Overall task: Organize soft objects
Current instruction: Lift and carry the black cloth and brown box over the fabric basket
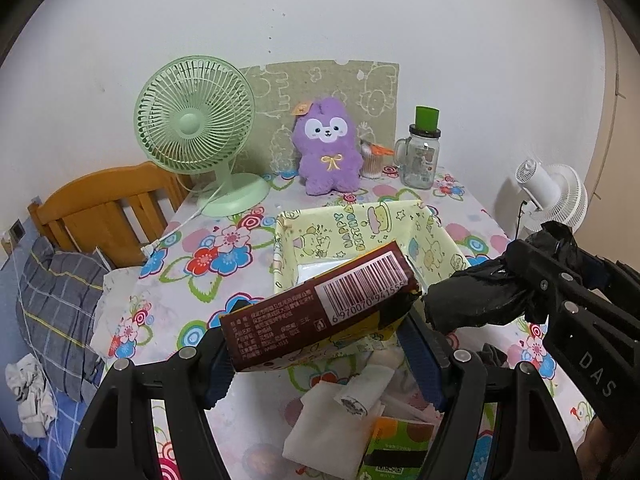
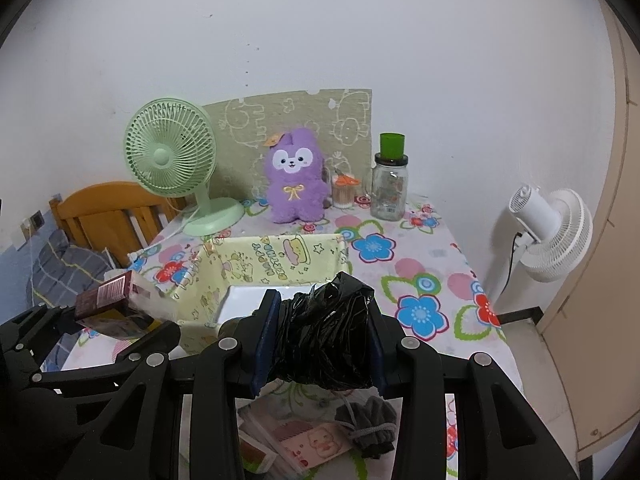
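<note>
Work on the tidy-up looks only partly done. 2 soft things are up in the air, and both seem bound for the yellow box (image 1: 434,236), but neither is inside it.

The left gripper (image 1: 320,354) pinches a brown tissue pack (image 1: 320,312) between its blue pads. The pack tilts and hangs just over the near edge of the box. The right gripper (image 2: 320,340) squeezes a crumpled black plastic bag (image 2: 326,340) from both sides. It hangs near the front of the box too.

The box stands open in the middle of the flowered table (image 2: 420,276). Its walls have cartoon drawings on them. Its floor shows something flat and pale, and no other things show in the part that can be seen. The near part of the floor is hidden by the grippers.

More soft things lie on the table close to the person and wait their turn. They are loose white tissues (image 1: 320,428), a green tissue pack (image 1: 396,452), a pink tissue pack (image 2: 316,446) and a gray sock (image 2: 370,424).

A purple plush toy (image 1: 328,148) sits at the back by the wall, next to a green fan (image 1: 196,120). A glass jar (image 1: 420,158) with a green cap stands beside it, and what is inside it cannot be told.

So most of the job still seems left.
</note>
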Demonstrator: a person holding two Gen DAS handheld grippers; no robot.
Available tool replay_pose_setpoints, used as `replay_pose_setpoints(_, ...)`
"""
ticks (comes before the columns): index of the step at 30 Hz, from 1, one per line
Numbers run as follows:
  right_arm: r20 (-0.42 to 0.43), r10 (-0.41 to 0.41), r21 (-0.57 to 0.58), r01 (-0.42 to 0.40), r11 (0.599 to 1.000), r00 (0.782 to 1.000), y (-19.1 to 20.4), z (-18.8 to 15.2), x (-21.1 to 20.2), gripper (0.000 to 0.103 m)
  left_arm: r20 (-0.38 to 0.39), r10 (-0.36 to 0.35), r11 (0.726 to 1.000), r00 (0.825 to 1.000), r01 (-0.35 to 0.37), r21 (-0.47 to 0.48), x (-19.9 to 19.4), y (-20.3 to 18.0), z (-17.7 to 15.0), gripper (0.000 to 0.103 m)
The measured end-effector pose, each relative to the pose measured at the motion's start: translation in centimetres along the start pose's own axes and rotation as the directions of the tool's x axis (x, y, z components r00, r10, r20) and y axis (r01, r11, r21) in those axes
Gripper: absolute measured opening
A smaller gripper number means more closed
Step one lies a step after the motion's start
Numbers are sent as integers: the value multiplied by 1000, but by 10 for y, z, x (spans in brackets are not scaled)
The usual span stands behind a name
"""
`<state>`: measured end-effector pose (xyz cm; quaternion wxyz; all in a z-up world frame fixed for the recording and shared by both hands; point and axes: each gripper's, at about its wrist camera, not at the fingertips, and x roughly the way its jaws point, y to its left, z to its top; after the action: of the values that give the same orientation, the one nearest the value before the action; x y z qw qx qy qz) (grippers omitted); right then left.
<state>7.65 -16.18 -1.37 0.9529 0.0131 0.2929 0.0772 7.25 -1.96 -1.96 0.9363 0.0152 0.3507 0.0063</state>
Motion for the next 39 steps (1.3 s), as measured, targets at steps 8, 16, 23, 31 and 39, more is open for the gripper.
replay_pose_setpoints(8,-10,7,-16,-8,1000,1000,5,9,9,42,7,4,1000,1000,-4,2,7,2,11,75)
replay_pose_setpoints(16,-13,6,-15,-6,1000,1000,7,19,20,42,6,-4,1000,1000,4,13,18,2,21,75)
replay_pose_setpoints(23,-21,7,-18,-7,1000,1000,8,26,34,42,-6,-16,1000,1000,16,22,33,-1,29,75)
replay_pose_setpoints(31,-35,11,-24,-12,1000,999,8,31,51,42,-21,-14,1000,1000,14,16,48,0,38,75)
replay_pose_setpoints(39,-46,7,-30,-8,1000,999,7,36,70,42,-46,-20,1000,999,20,1,67,2,44,75)
